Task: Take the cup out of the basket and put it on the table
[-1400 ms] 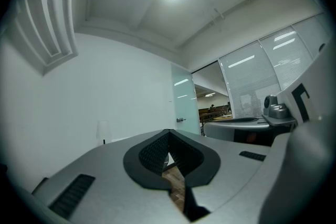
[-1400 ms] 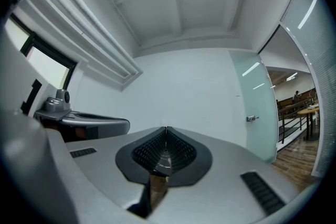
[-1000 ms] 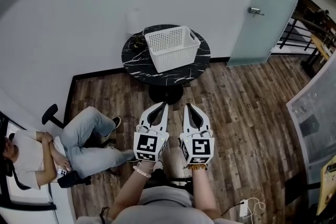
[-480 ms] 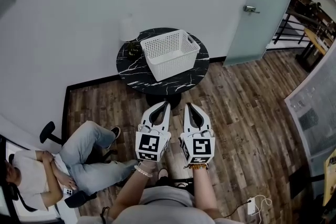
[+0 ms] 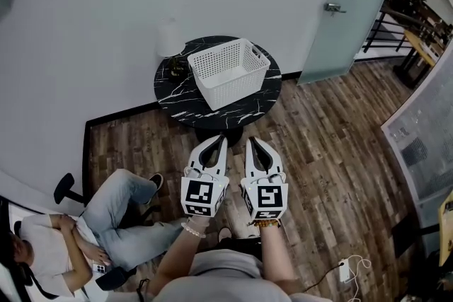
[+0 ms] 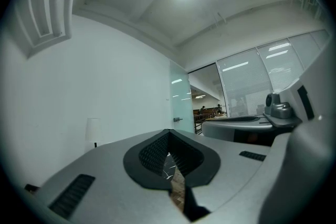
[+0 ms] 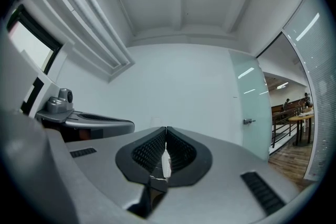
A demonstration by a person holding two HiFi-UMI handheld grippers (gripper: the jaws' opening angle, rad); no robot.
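Note:
A white perforated basket (image 5: 227, 71) stands on a round black marble table (image 5: 185, 104) against the wall in the head view. No cup shows; the inside of the basket is hidden from here. My left gripper (image 5: 222, 141) and right gripper (image 5: 250, 141) are held side by side over the wooden floor, short of the table's near edge. Both are shut with nothing between the jaws. In the left gripper view the left gripper (image 6: 169, 135) points at the wall, and so does the right gripper (image 7: 166, 129) in its own view.
A white lamp (image 5: 168, 37) and a small dark object (image 5: 177, 68) stand at the table's far left. A person (image 5: 99, 212) sits in a chair at the lower left. A frosted glass door (image 5: 345, 3) is to the right. A white power strip (image 5: 346, 269) lies on the floor.
The head view has shifted: the table and basket sit slightly further left, and the seated person has slid toward the lower left corner. Both grippers stay shut and together.

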